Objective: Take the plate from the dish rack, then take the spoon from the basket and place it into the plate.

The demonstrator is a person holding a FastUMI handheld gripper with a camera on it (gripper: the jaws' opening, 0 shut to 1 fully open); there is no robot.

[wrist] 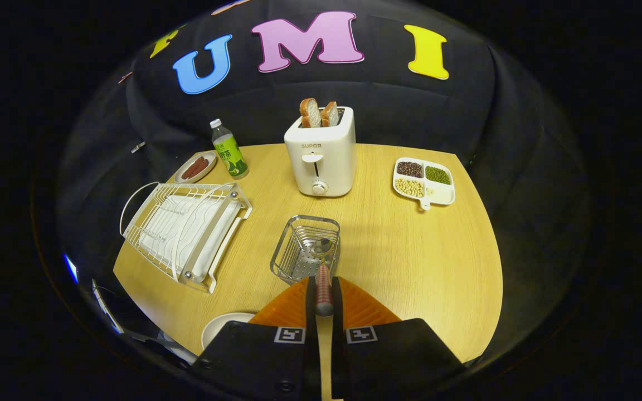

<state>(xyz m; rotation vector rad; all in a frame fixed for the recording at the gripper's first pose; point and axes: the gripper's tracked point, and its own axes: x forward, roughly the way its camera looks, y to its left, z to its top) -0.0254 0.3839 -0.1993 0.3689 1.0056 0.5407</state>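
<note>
Gripper view. The gripper (324, 298) has its two orange fingers (290, 306) drawn in narrow, both pressing on the handle of the spoon (324, 275), one on each side. The spoon's long axis runs straight ahead along the fingers: the reddish handle end sits between the pads, the metal neck and bowl point away, and the bowl lies just over the near rim of the wire basket (305, 249). Whether the bowl touches the basket's floor or hangs above it cannot be told. The basket stands on the wooden table (410, 250), just ahead of the fingertips. To the left of the basket sits the white dish rack (184, 231) on its drip tray, its slots holding nothing that can be made out. The plate (222, 327) lies on the table at the near edge, left of the gripper body; only a pale arc of it shows, the rest hidden behind the black housing. Beyond the basket stands a white toaster (321, 159) with two bread slices (319, 113) upright in its slots. Right of the toaster is a divided white dish (424, 181) with dark, green and pale beans in separate compartments. Left of the toaster stand a green-labelled bottle (229, 149) and, beside it, a small oval dish of sausages (196, 166). The table's near corners are cut off by the gripper body.
</note>
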